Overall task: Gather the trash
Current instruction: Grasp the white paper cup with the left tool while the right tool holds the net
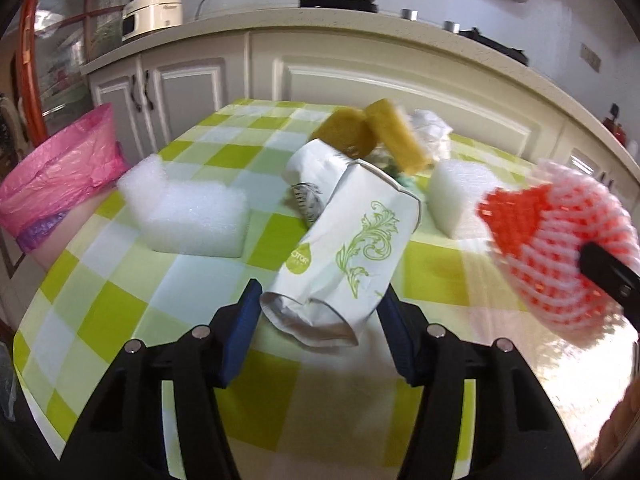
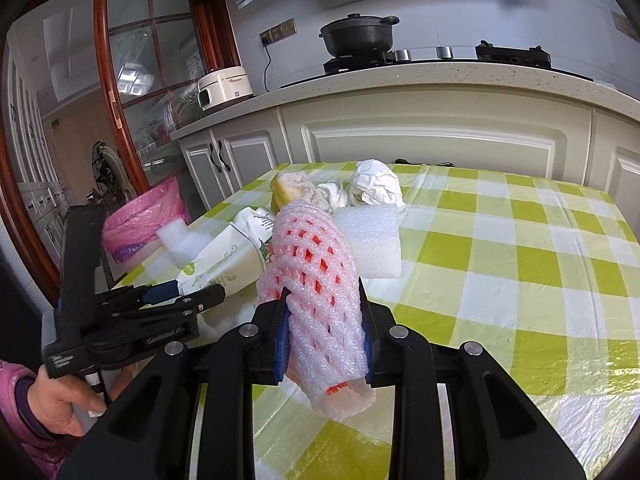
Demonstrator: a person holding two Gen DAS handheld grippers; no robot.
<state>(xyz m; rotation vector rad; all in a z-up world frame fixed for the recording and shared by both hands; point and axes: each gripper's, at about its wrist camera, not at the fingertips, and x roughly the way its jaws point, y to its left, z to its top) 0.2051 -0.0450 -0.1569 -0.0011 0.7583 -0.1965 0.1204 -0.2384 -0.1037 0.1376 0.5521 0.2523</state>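
Note:
My left gripper point(image 1: 318, 300) is open, its blue pads on either side of the near end of a white paper bag with a green print point(image 1: 352, 248), which lies on the checked table. The same gripper point(image 2: 188, 296) and bag point(image 2: 224, 264) show in the right wrist view. My right gripper point(image 2: 324, 312) is shut on a pink and red foam fruit net point(image 2: 316, 280) and holds it above the table. The net shows at the right of the left wrist view point(image 1: 560, 240). A bin lined with a pink bag point(image 1: 60, 176) stands left of the table.
On the green-checked tablecloth point(image 1: 120, 300) lie two white foam blocks point(image 1: 192, 212) point(image 1: 460, 192), yellow sponges point(image 1: 380, 136), and crumpled white paper point(image 2: 376, 184). Kitchen cabinets and a counter with a black pot point(image 2: 356, 36) stand behind the table.

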